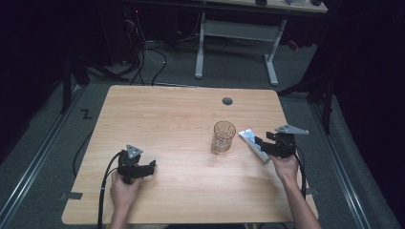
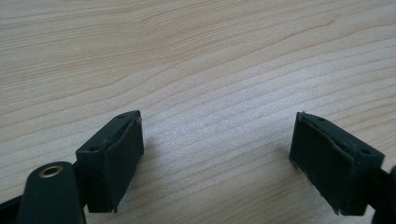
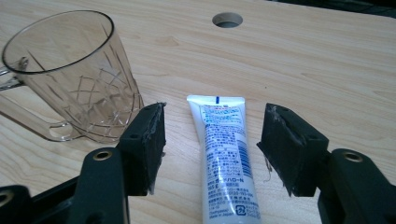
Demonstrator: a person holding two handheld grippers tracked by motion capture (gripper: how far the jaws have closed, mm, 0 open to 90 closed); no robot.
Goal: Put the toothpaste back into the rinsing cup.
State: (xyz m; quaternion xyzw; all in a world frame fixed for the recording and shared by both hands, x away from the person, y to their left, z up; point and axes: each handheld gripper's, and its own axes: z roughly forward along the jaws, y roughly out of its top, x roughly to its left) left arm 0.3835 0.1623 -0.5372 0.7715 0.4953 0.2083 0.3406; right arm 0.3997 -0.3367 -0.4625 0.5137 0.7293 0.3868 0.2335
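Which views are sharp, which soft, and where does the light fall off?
High view: table lit, surroundings near black, glass mug small and soft. Right gripper view: tube print crisp, mug clear. Left gripper view: wood grain sharp, nearest black parts blurred.

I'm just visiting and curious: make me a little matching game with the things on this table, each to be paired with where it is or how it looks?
Things:
1. glass mug
2. tube
3. left gripper
4. round hole

Descriptions:
A. lies flat between open black jaws
B. clear, cut pattern, standing upright
C. in the tabletop near its far edge
D. open over bare wood

Pairs: 1-B, 2-A, 3-D, 4-C
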